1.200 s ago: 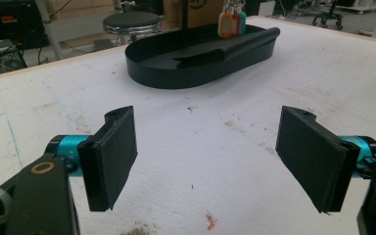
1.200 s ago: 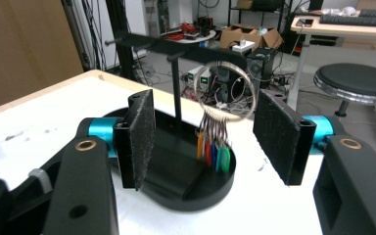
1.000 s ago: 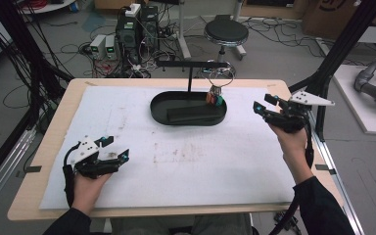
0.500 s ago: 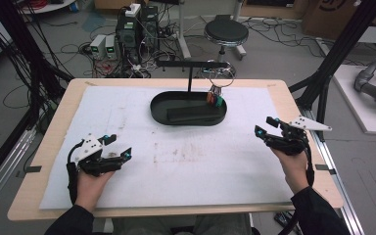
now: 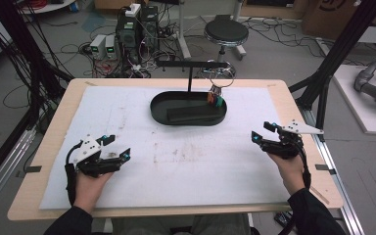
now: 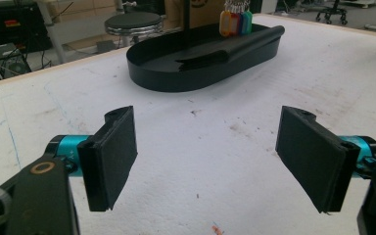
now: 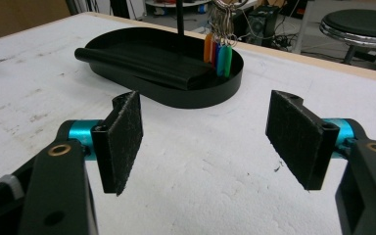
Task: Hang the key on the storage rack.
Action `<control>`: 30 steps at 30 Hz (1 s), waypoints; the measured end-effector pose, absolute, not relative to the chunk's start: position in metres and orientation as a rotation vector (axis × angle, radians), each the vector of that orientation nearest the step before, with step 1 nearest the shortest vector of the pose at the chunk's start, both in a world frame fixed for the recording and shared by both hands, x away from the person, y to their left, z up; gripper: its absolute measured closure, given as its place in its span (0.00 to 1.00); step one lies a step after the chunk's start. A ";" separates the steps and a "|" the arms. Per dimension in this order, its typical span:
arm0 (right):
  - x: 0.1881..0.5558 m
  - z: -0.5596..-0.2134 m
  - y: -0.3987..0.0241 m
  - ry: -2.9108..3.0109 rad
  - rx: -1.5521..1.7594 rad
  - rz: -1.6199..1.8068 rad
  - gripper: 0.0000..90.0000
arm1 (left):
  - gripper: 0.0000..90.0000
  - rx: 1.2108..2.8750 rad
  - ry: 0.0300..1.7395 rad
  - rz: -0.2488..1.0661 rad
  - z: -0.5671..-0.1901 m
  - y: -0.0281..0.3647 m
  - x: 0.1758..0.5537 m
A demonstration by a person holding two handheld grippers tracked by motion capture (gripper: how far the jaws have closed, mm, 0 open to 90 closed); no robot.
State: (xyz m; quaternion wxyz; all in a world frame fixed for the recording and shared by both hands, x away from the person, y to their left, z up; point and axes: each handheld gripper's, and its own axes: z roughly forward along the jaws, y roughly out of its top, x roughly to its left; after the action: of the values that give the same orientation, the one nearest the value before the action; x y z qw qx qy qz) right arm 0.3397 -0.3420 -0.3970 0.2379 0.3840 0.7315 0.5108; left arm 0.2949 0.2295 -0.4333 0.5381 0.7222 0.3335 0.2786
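Note:
A black oval tray (image 5: 159,105) (image 6: 147,81) (image 7: 225,90) sits at the far middle of the white mat, with a black T-shaped stand (image 5: 190,64) rising from it. Coloured key tags (image 5: 216,100) (image 6: 235,22) (image 7: 219,56) hang on a ring from the stand's right arm, down into the tray. My left gripper (image 5: 118,148) (image 6: 208,161) rests open near the front left of the mat, nothing between its pads. My right gripper (image 5: 262,133) (image 7: 205,142) is open at the right side, low over the mat, also empty.
A white mat (image 5: 186,161) covers the wooden table (image 5: 293,105). A dark flat block (image 5: 191,114) lies inside the tray. Beyond the far edge stand a stool (image 5: 225,33), electronics boxes (image 5: 129,29) and loose cables. Black frame posts (image 5: 335,58) rise at both sides.
My right gripper has drawn back from near the tray towards the front right and come down closer to the mat. The left gripper has barely shifted.

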 end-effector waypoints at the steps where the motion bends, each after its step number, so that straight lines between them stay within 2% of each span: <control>1: 0.340 -0.398 -0.342 2.004 1.051 1.398 0.33 | 0.26 1.722 0.790 0.666 -0.433 0.229 0.294; 30: 0.346 -0.403 -0.336 2.043 1.041 1.352 0.32 | 0.26 1.751 0.795 0.695 -0.435 0.231 0.291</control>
State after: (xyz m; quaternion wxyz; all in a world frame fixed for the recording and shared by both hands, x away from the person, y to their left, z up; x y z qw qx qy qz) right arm 0.3464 -0.3364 -0.4031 0.2374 0.3799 0.7456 0.4934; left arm 0.2907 0.2313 -0.4353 0.5210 0.7309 0.3319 0.2902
